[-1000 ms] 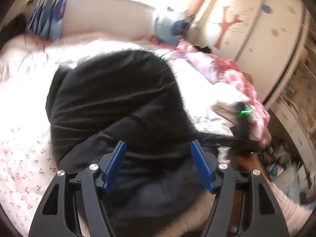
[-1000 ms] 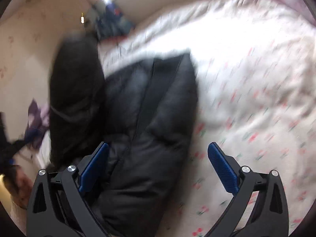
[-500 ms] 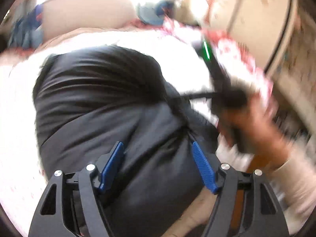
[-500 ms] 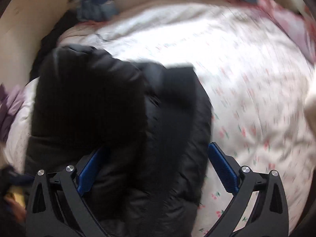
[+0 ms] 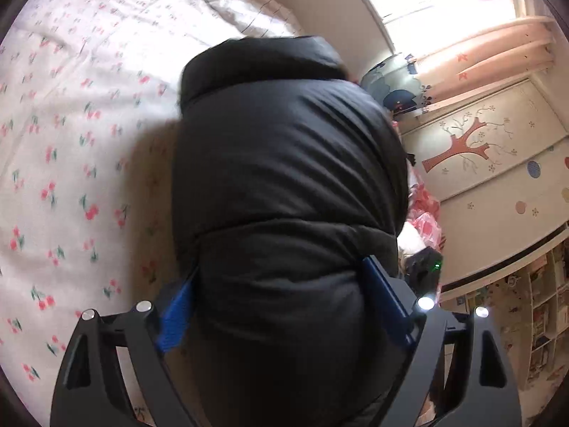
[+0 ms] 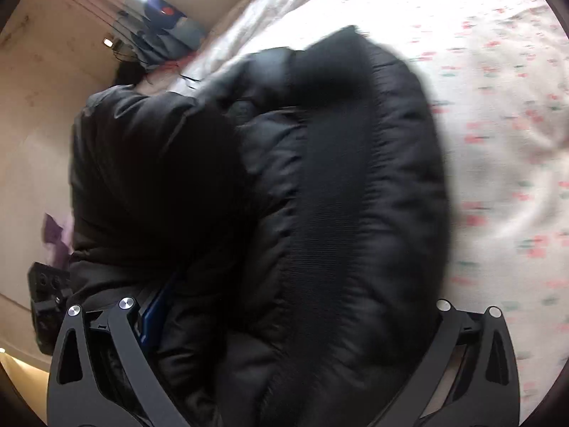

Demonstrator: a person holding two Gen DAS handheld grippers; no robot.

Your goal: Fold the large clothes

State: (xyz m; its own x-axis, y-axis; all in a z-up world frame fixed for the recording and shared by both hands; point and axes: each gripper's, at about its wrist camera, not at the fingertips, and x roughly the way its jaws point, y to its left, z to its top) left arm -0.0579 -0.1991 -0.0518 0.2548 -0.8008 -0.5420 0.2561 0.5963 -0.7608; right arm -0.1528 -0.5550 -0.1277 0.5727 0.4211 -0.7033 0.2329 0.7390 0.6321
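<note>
Black puffer jacket (image 5: 284, 185) bulges between both tools' wide-spread jaws — on the bedsheet (image 5: 71, 142).

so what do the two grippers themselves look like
Both are alike: the left gripper and right gripper have matte black, angular finger arms with triangular cut-outs, round silver bolt heads at the pivots and blue ribbed pads on the inner faces. In the left wrist view a small green light glows on the right gripper's black body.

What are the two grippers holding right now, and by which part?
Cannot be told for sure. The folded black jacket bulges between both the left gripper's jaws, which have just been opening, and the right gripper's; a firm pinch isn't visible.
</note>
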